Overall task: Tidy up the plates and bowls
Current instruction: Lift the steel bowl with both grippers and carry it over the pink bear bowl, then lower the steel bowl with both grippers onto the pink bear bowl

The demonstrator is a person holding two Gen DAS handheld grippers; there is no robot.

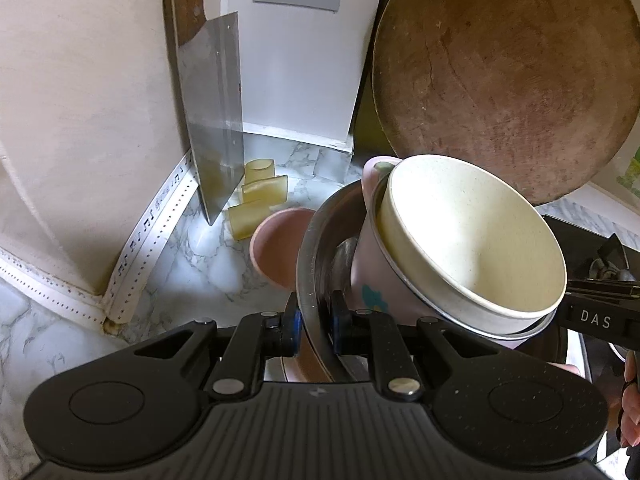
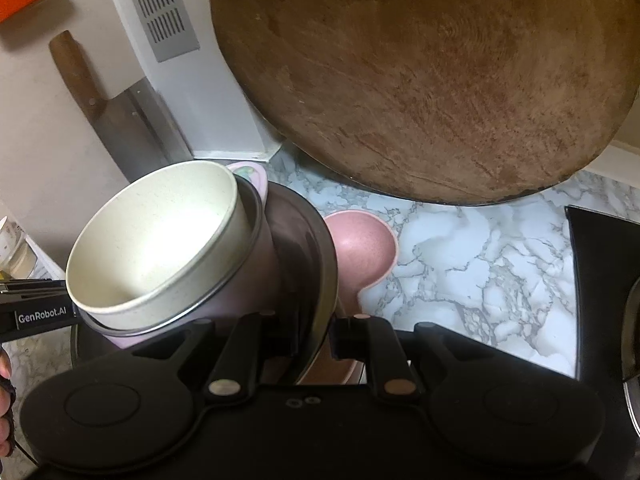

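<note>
A steel bowl (image 1: pixel 312 248) holds a pink cup (image 1: pixel 368 264) with a cream bowl (image 1: pixel 472 236) nested in it. My left gripper (image 1: pixel 314 330) is shut on the steel bowl's left rim. In the right wrist view my right gripper (image 2: pixel 314 334) is shut on the same steel bowl's (image 2: pixel 316 260) right rim, with the cream bowl (image 2: pixel 156 240) and pink cup (image 2: pixel 256 276) tilted inside. A pink bowl (image 1: pixel 276 240) sits on the marble counter just beyond the stack, and it also shows in the right wrist view (image 2: pixel 364 252).
A round wooden chopping board (image 1: pixel 504 76) leans against the back wall. A cleaver (image 1: pixel 212 120) leans in the left corner, with yellowish blocks (image 1: pixel 260 188) at its foot. A black stove edge (image 2: pixel 600 272) lies at the right. Marble counter (image 2: pixel 480 264) lies between.
</note>
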